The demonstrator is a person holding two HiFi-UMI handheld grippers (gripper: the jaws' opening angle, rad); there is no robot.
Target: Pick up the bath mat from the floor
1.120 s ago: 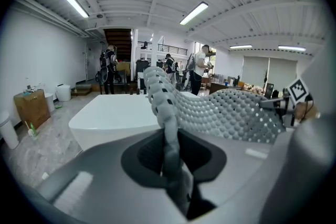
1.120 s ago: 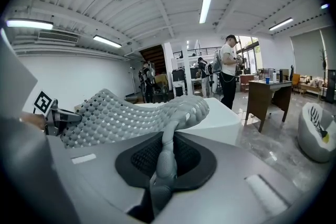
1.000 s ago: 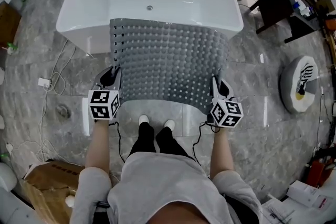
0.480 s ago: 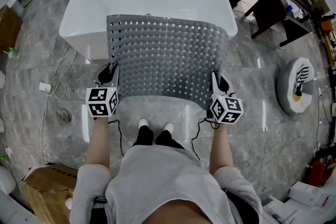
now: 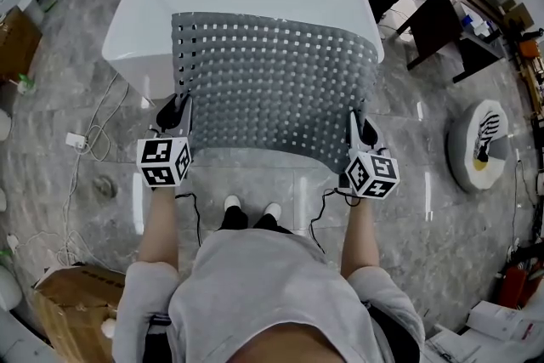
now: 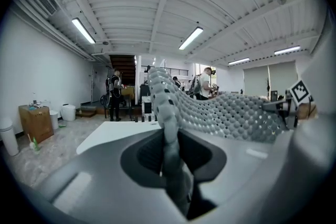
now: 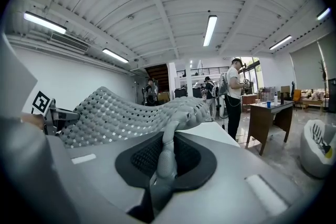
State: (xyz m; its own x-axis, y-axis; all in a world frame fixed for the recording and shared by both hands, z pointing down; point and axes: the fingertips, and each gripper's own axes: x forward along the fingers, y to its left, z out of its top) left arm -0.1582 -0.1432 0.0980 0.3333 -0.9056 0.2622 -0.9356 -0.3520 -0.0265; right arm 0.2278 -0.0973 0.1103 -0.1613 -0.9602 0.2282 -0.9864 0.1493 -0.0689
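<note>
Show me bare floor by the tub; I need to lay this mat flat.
Bare tiles between the bathtub and the person's shoes, beneath the bath mat, and right of the tub toward the round white object. Left is crowded: white plug, cardboard box.

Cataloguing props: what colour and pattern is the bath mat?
The bath mat is grey, gridded with small holes; clearest in the head view.

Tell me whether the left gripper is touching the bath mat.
Touching. In the left gripper view, the left gripper clamps the edge of the bath mat.
</note>
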